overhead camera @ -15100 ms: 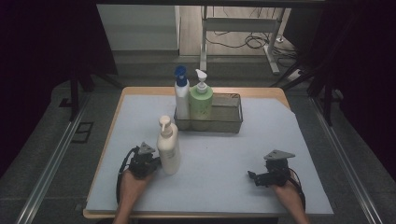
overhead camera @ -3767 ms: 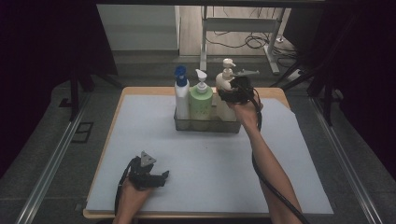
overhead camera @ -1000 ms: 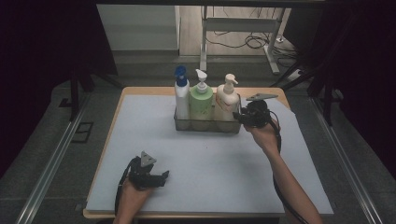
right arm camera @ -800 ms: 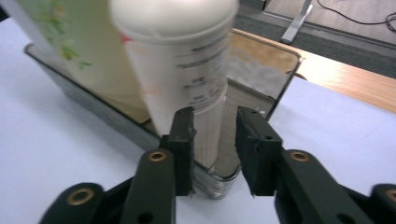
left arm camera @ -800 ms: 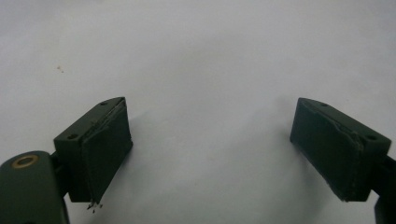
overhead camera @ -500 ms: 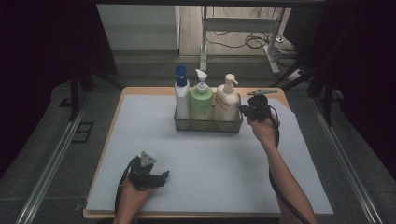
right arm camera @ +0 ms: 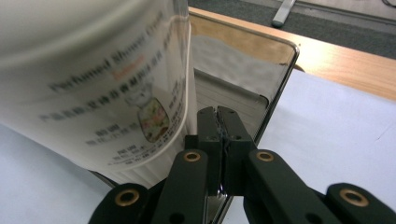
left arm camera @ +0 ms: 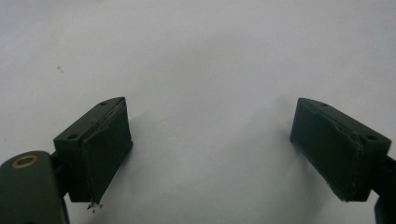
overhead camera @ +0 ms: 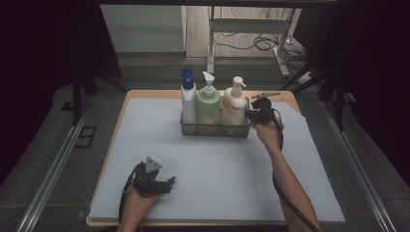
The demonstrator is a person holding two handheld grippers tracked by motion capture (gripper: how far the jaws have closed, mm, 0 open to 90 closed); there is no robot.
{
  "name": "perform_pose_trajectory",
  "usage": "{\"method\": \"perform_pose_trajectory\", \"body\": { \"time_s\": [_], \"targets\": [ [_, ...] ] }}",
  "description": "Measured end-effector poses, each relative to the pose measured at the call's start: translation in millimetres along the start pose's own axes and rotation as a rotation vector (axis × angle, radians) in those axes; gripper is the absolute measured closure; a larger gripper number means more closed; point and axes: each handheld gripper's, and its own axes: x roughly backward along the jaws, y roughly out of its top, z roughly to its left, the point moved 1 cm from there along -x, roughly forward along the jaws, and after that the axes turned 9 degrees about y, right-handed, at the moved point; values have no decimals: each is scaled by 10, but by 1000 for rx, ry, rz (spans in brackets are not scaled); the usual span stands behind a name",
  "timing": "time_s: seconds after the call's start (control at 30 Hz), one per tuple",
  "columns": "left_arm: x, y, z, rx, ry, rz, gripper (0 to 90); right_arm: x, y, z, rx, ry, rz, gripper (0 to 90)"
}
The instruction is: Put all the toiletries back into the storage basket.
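Right gripper (right arm camera: pixel 219 140) now shut beside cream bottle (right arm camera: pixel 93 84), caddy wall (right arm camera: pixel 275 93).

Two black grippers are seen on either side of the caddy (overhead camera: pixel 215 128). The left gripper (overhead camera: pixel 153 181), well in front of the caddy, is topped by a grey three-cornered plate, and a black cable is looped from its rear along the forearm. The right gripper (overhead camera: pixel 257 114), just beside the caddy's end, carries a similar grey plate, and a black cable is trailed down beside the arm. Both forearms are bare, with no sleeves worn. In the left gripper view, blocky dark jaws with small screw holes and worn, frayed pads (left arm camera: pixel 103 156) are shown. In the right gripper view, black linkage arms joined by brass-coloured rivets are shown.
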Motion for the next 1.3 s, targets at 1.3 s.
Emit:
{"method": "perform_pose_trajectory", "body": {
  "time_s": [1.3],
  "targets": [
    [0, 0, 1, -2, 1, 1, 119, -140, -68, 256, 50, 64, 13, 891]
  ]
}}
